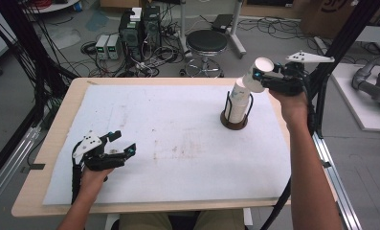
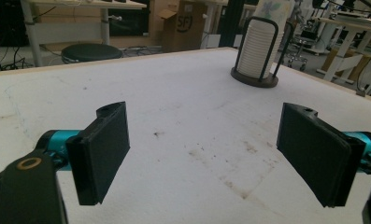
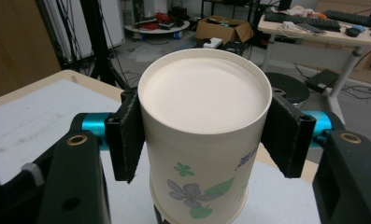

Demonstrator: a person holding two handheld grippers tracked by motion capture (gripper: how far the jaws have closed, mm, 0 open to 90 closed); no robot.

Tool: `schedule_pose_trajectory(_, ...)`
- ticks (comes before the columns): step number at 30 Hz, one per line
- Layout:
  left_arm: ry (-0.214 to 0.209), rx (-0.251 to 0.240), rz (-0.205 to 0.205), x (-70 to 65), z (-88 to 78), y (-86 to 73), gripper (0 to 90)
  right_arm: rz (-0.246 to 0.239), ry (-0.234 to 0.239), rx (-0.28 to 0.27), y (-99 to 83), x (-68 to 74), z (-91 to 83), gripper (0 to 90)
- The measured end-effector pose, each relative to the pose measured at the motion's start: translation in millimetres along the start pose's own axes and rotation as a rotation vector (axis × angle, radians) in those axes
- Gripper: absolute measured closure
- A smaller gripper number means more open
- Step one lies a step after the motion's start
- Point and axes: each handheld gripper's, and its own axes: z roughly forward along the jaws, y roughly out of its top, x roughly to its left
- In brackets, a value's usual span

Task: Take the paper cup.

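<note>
My right gripper point(image 1: 263, 76) is raised above the table's far right, shut on a white paper cup point(image 1: 252, 80) held bottom-up and tilted. In the right gripper view both black pads point(image 3: 127, 140) press the sides of the flower-printed cup point(image 3: 204, 93). Just below it a stack of paper cups point(image 1: 238, 103) stands in a dark wire holder point(image 1: 234, 124), and the held cup's rim is still close to the top of the stack. My left gripper point(image 1: 124, 142) rests low at the near left, open, with nothing between its pads point(image 2: 103, 149). The left gripper view has the cup stack point(image 2: 260, 44) far off to the right.
A white mat point(image 1: 178, 143) with faint brown stains covers the wooden table point(image 1: 58, 143). Beyond the far edge stand a black stool point(image 1: 206, 43) and computer boxes with cables point(image 1: 139, 31). A black frame post point(image 1: 340, 43) rises close to my right hand.
</note>
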Motion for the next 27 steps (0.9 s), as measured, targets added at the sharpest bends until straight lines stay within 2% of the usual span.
schedule_pose_trajectory(5, -0.001, 0.003, 0.001, -0.3, 0.2, -0.1, 17.1, -0.021, 0.040, -0.008, -5.5, 6.7, -16.2, 37.6)
schedule_pose_trajectory(7, -0.003, 0.005, 0.002, -0.5, 0.4, -0.2, 17.1, -0.015, 0.059, -0.003, -8.8, 9.8, -21.2, 37.7)
schedule_pose_trajectory(14, -0.009, 0.009, 0.005, -2.1, 1.3, -0.7, 17.1, -0.007, 0.173, -0.003, -29.8, 22.5, -35.8, 37.7)
schedule_pose_trajectory(20, -0.022, 0.014, 0.006, -2.9, 2.4, -1.0, 17.1, -0.010, 0.261, 0.025, -60.5, 37.8, -34.7, 37.7)
schedule_pose_trajectory(27, -0.057, 0.016, 0.007, -5.5, 3.3, -1.9, 17.1, -0.044, 0.344, 0.069, -96.0, 57.8, -21.8, 37.6)
